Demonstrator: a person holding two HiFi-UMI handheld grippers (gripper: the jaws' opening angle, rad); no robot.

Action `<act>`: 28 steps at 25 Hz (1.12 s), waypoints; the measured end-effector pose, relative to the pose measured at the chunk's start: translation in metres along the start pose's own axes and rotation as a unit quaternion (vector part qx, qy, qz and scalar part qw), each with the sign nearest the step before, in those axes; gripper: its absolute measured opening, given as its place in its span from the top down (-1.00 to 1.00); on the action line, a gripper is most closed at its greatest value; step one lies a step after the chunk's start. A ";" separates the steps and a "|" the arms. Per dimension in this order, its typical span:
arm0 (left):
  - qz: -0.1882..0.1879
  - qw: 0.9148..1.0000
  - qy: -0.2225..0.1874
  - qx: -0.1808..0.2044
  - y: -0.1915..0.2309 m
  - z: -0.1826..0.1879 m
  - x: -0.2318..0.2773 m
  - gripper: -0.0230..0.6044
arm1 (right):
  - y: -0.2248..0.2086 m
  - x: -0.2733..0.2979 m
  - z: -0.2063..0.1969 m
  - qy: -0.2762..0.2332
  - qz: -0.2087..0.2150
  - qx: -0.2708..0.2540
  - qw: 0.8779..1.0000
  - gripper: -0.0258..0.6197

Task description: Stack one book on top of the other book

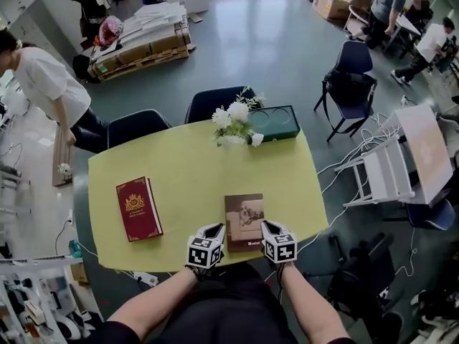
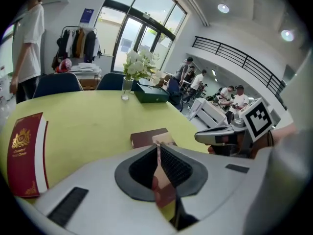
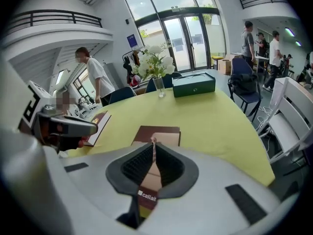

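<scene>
Inspector: Presently noting left gripper (image 1: pixel 215 229) and right gripper (image 1: pixel 270 228) pressed together, pinching nothing, flanking the brown book (image 1: pixel 244 222) lying by the near edge of the table (image 1: pixel 193 163); red book (image 1: pixel 138 208) lying well apart, leftward.

Clerk: Flagging any hazard?

Inspector: Likely risking nudging that book off the edge with closed tips; also risking catching only the cover when gripping, leaving pages flopping open during carrying.

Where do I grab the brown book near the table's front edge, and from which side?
Take the brown book by its long edges: left claw from its left, right claw from its right. It lies flat on the table between them, so each shut claw must probably open and slip one jaw under an edge.
</scene>
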State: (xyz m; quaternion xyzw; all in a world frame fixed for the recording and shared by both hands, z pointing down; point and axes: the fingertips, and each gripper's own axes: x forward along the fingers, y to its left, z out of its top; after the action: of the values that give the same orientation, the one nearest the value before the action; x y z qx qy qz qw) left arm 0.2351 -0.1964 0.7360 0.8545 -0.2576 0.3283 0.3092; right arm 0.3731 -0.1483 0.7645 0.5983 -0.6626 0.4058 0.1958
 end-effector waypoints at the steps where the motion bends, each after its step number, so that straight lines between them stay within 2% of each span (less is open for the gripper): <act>1: -0.002 1.000 0.007 0.000 0.000 -0.004 0.006 0.81 | -0.003 0.004 -0.004 0.006 0.005 0.003 1.000 0.83; 3: -0.005 1.000 0.021 -0.003 0.000 -0.012 0.016 0.74 | -0.007 0.010 -0.011 0.018 0.014 0.007 1.000 0.70; 12: -0.010 0.996 0.081 -0.043 0.020 -0.050 0.055 0.57 | -0.026 0.040 -0.046 0.083 0.050 0.028 0.995 0.48; 17: -0.011 0.992 0.109 -0.065 0.028 -0.067 0.073 0.52 | -0.035 0.051 -0.065 0.116 0.069 0.045 0.990 0.43; 28: -0.021 0.984 0.139 -0.106 0.037 -0.091 0.092 0.51 | -0.032 0.071 -0.085 0.158 0.108 0.058 0.980 0.41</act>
State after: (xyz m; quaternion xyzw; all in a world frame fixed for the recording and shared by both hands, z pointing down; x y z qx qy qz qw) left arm 0.2345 -0.1800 0.8696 0.7683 -0.2270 0.4083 0.4376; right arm 0.3690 -0.1260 0.8776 0.4621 -0.6591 0.5518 0.2180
